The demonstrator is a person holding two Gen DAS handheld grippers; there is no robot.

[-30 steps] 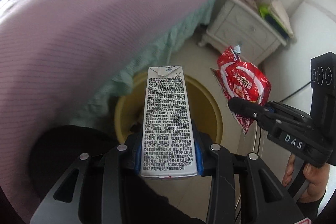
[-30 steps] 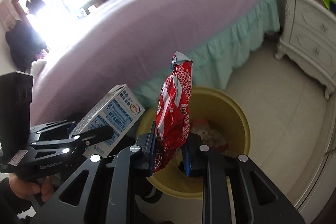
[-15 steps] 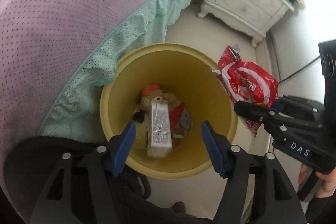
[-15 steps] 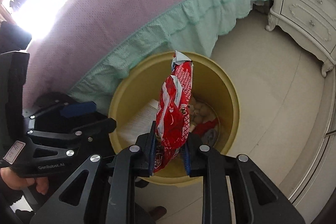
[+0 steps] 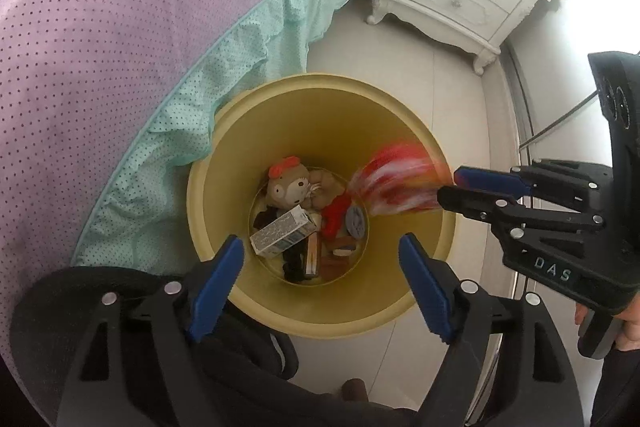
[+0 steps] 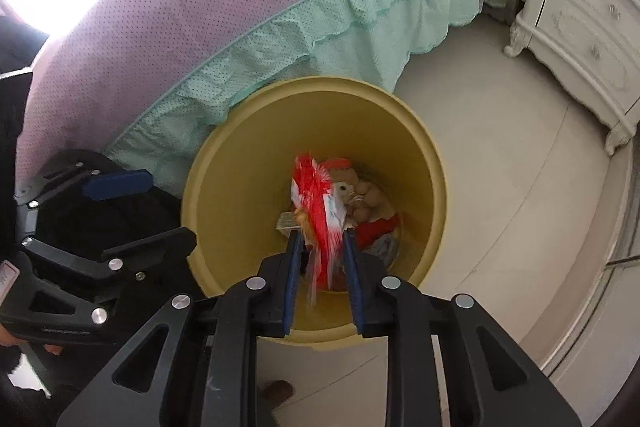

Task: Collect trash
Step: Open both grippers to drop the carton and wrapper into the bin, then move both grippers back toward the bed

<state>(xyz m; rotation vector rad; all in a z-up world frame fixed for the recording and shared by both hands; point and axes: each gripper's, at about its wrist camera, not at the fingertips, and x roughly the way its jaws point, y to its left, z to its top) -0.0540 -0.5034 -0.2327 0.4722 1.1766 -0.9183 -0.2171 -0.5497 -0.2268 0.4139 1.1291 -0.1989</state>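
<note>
Yellow plastic trash bin (image 5: 404, 131) beside the bed (image 5: 120, 27), milk carton (image 5: 285, 230) lying at its bottom, left gripper (image 5: 320, 283) fingers spread wide above it, right gripper (image 6: 321, 273) fingers parted, blurred red snack bag (image 6: 318, 203) between them over the bin.

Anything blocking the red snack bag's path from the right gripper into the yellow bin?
Nothing visible. The red snack bag, motion-blurred, sits between the parted fingers of the right gripper, directly over the open mouth of the round yellow plastic bin. The open left gripper is off to the side.
</note>
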